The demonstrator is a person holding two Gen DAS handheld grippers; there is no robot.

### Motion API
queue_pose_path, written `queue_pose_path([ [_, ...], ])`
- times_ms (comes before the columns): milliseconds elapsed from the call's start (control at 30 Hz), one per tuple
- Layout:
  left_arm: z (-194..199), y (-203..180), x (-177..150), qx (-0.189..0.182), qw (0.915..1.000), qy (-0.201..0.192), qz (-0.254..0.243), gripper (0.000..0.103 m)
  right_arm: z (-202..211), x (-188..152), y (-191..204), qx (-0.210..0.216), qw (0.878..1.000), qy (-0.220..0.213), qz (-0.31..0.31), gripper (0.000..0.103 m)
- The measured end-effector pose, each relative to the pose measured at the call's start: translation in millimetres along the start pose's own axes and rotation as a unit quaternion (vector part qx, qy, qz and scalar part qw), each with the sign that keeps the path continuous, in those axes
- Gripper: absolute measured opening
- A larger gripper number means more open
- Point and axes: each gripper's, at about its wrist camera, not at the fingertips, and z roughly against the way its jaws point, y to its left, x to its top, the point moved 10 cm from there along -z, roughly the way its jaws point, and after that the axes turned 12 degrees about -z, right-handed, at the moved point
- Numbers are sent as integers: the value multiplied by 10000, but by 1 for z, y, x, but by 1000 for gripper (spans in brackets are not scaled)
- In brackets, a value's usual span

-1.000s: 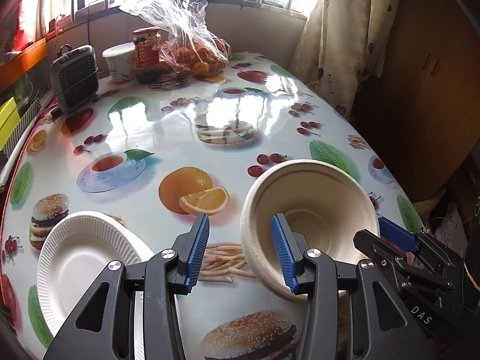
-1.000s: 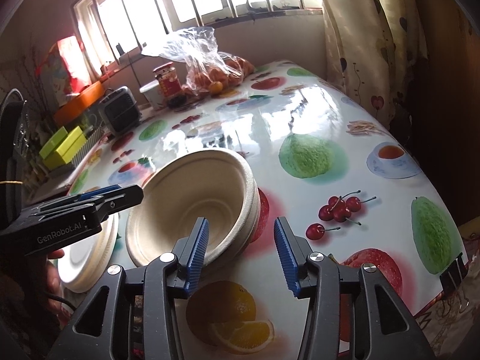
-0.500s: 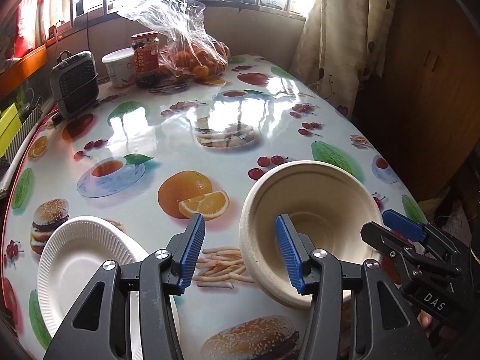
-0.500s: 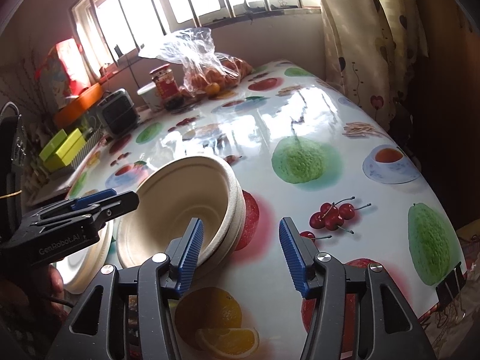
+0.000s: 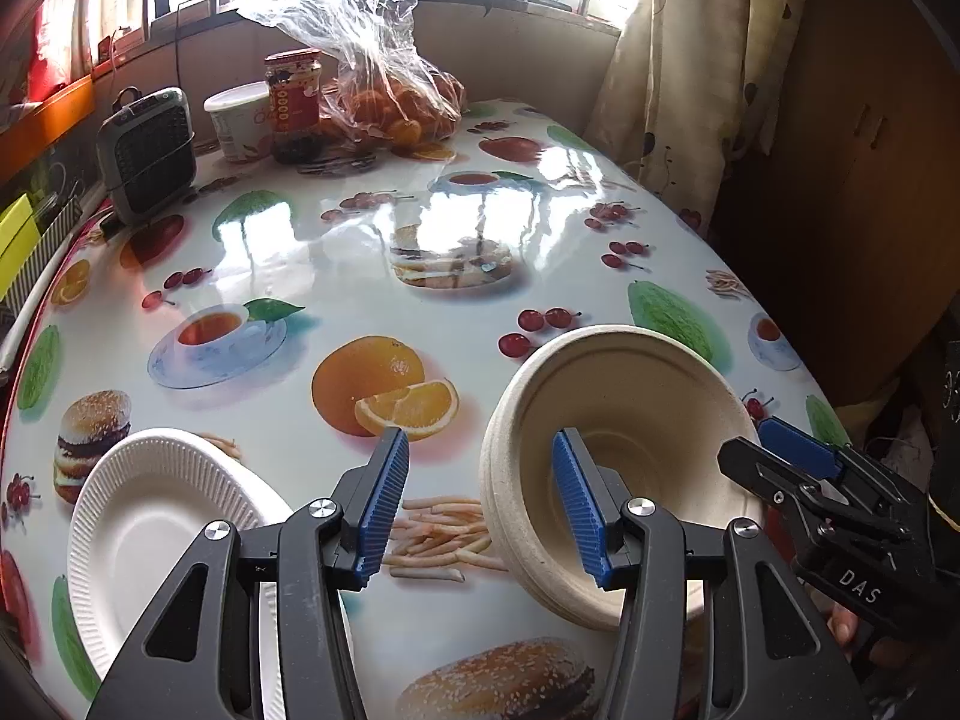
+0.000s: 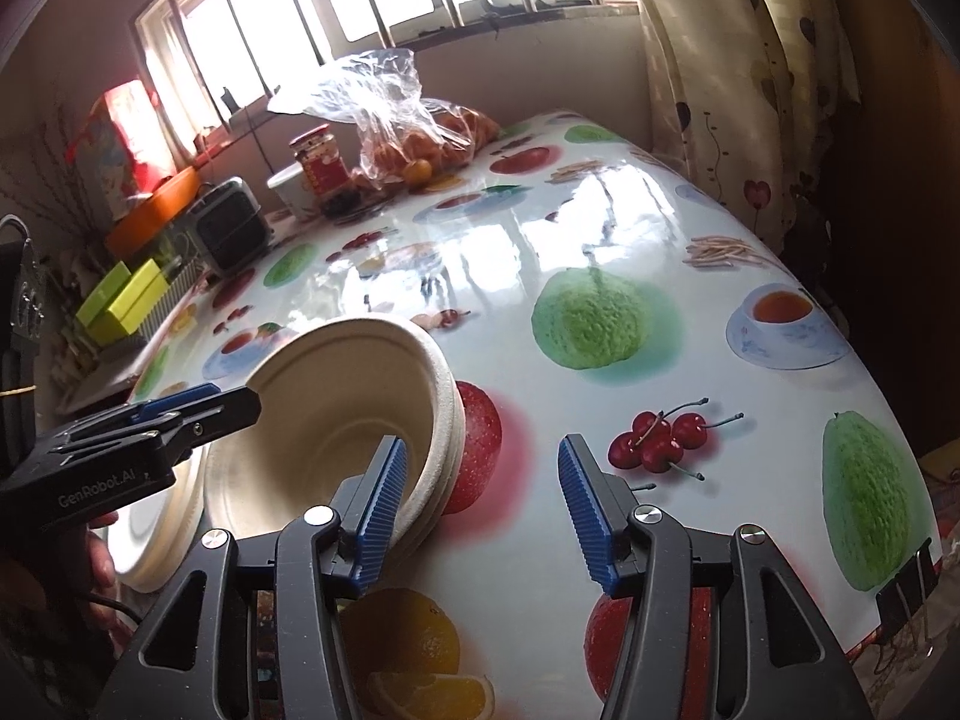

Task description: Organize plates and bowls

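Note:
A stack of beige paper bowls stands near the table's front edge and also shows in the right wrist view. My left gripper is open; its right finger reaches over the bowls' near-left rim and the left finger is outside. My right gripper is open; its left finger is at the bowls' right rim. It shows at the right of the left wrist view. A white ribbed paper plate lies left of the bowls, and its edge shows in the right wrist view.
The table has a glossy fruit-print cover. At its far end stand a bag of oranges, a red-lidded jar, a white tub and a small grey heater. A curtain hangs at the right.
Both grippers have opened wider. The bowl stack has slid slightly left in the right wrist view, and the right gripper has pulled back a little from its rim.

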Motion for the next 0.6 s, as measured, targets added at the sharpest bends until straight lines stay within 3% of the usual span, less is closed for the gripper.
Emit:
queue_pose_path([
  [600,1,1,-2,-10,9999,38,129,51,1,2,9,195,9998,25,31,53],
])
